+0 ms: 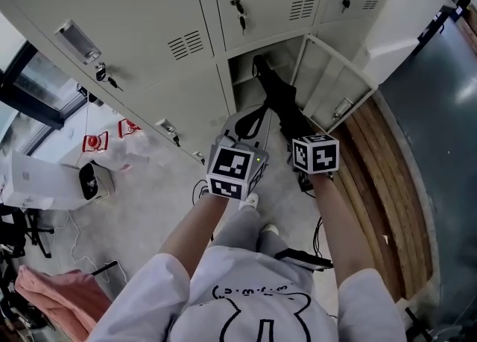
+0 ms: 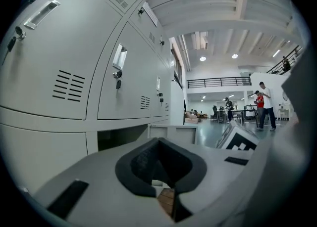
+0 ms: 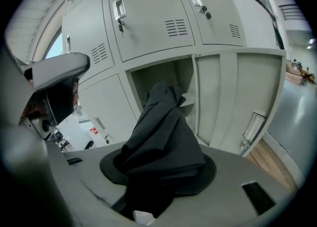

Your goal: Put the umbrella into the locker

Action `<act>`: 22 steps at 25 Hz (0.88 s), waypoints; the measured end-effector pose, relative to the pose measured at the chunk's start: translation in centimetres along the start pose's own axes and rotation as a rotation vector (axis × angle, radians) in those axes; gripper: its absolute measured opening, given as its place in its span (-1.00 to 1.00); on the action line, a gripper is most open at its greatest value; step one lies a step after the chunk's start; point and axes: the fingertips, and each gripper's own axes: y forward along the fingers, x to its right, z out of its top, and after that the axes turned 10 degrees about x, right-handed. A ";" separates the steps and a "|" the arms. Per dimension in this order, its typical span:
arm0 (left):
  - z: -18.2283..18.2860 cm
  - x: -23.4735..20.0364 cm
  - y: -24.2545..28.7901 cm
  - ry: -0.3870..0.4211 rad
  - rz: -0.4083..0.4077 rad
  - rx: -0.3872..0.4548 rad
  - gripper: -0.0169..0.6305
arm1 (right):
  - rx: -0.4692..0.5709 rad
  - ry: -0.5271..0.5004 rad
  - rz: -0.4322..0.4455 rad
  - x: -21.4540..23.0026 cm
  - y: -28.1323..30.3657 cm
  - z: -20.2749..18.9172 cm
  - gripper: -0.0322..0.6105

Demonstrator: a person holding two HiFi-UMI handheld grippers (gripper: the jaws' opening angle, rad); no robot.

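A black folded umbrella (image 1: 277, 98) points tip-first into the open lower locker compartment (image 1: 250, 65). My right gripper (image 1: 297, 136) is shut on its near end, just in front of the opening. In the right gripper view the umbrella (image 3: 161, 132) rises from between the jaws of the right gripper (image 3: 158, 169) toward the compartment (image 3: 158, 75). The locker door (image 1: 332, 83) stands swung open to the right. My left gripper (image 1: 248, 126) hovers just left of the umbrella, apart from it. In its own view the left gripper (image 2: 158, 144) is shut with nothing between its pads.
Closed grey locker doors (image 1: 141, 35) surround the opening. A white bag with red print (image 1: 112, 143) and a white box (image 1: 37, 180) lie on the floor at left, a pink cloth (image 1: 52, 288) below them. Wooden boards (image 1: 380, 184) run along the right. People (image 2: 265, 105) stand far off.
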 end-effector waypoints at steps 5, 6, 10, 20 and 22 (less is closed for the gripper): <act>-0.2 -2.2 1.7 0.029 0.006 0.001 -0.91 | -0.031 -0.003 -0.019 1.7 5.3 0.7 -0.28; -0.4 -2.5 2.0 0.031 0.007 0.001 -0.91 | -0.036 -0.016 -0.025 2.1 6.2 0.7 -0.28; -1.5 -4.3 2.9 0.040 0.019 0.002 -0.91 | -0.057 -0.090 -0.017 2.8 10.1 0.5 -0.28; -5.4 -6.2 3.4 0.044 0.056 0.002 -0.91 | -0.005 -0.123 0.016 2.8 16.2 0.1 -0.26; -5.9 -6.6 3.5 0.045 0.065 0.010 -0.90 | 0.008 -0.115 0.020 2.8 17.2 0.3 -0.24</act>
